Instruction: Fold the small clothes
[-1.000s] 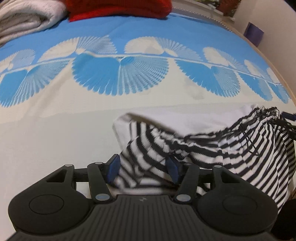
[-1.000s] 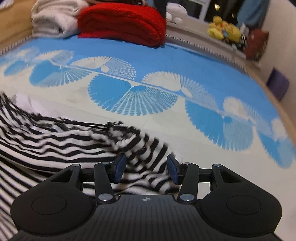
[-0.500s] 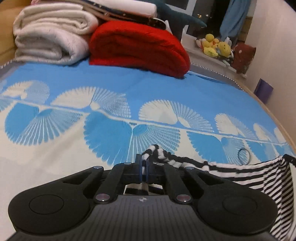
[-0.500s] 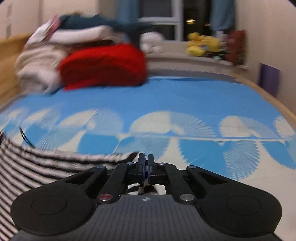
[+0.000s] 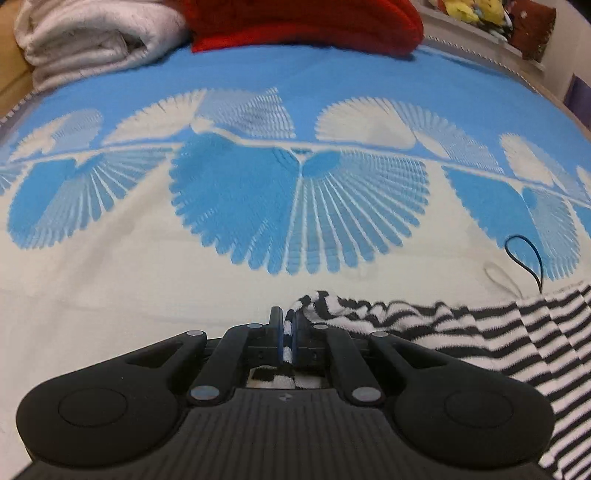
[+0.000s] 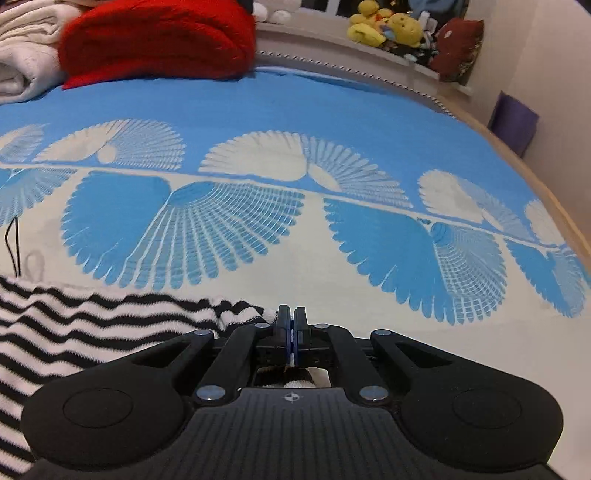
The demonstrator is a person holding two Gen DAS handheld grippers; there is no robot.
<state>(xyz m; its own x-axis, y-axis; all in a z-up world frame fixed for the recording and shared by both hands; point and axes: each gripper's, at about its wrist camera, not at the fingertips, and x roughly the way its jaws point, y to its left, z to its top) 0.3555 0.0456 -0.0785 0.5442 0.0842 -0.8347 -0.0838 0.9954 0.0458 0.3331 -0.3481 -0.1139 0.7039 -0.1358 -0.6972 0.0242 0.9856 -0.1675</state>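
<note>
Across the bed (image 5: 110,280) lies a spread (image 6: 332,110), plain blue toward the far edge, cream toward the near edge, with a row of blue and cream fan shapes between. At the far left corner sit a folded white blanket (image 5: 96,37) and, just beside it, a red blanket (image 5: 303,18). Soft toys (image 6: 384,26) line a ledge beyond the far edge, and a purple thing (image 6: 513,122) stands by the wall off the right edge.

On the cream part near the near edge is a black-and-white striped garment (image 5: 517,339), stretched between the two grippers. The left gripper (image 5: 286,332) has its jaws clenched on one bunched end of the garment; striped cloth shows between the blue pads and below them. The right gripper (image 6: 291,332) has its jaws clenched on the other end, with cloth showing through the gap behind the pads. A thin dark loop (image 5: 524,258) stands up from the garment's top edge, with a pale loop beside it.

No writing can be read anywhere; each gripper body bears only a small round mark.
</note>
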